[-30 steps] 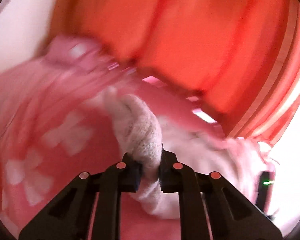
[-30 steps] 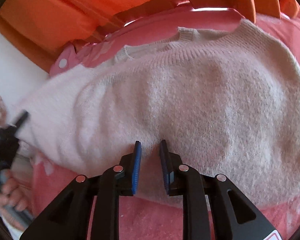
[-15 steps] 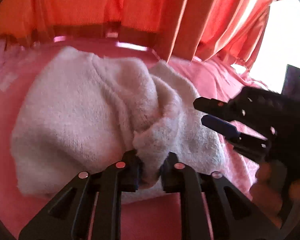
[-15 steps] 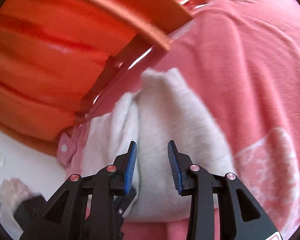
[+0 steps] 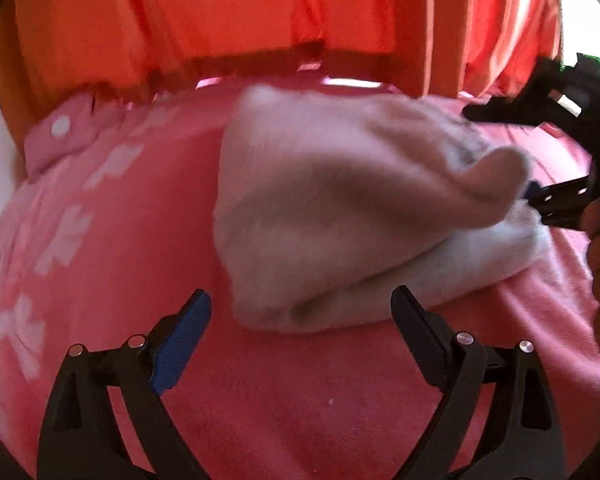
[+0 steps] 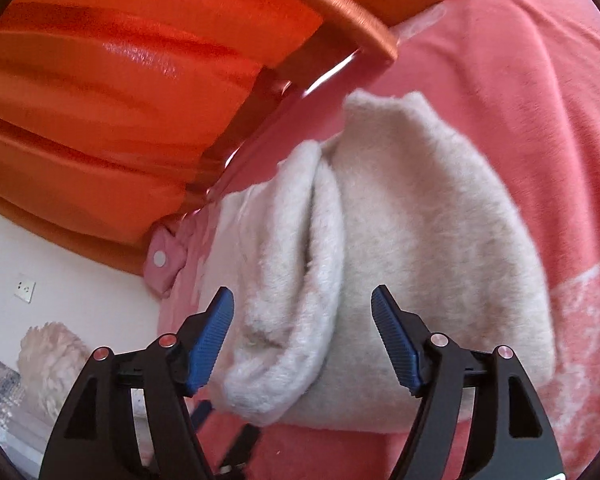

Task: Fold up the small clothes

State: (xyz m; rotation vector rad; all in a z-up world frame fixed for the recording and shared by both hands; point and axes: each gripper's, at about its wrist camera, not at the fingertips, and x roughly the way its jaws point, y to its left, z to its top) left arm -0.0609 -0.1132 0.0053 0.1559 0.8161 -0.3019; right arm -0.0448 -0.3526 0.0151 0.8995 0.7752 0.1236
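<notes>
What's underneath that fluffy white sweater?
The white sweater lies folded on a pink blanket with pale flower shapes. Whatever sits directly beneath the sweater is covered.

Orange curtains (image 5: pixel 260 12) behind a pink flowered bedspread (image 5: pixel 100 216), white wall (image 6: pixel 72 280) with socket (image 6: pixel 25 288), bright daylight.

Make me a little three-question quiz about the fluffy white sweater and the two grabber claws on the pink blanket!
1. True or false: the left gripper is squeezing the white sweater.
2. What pattern does the pink blanket show? A) stripes B) white flowers C) stars
3. Fill in: behind the bed hang orange ____.

Key:
1. False: its jaws are opening, and nothing is pinched.
2. B
3. curtains
</notes>
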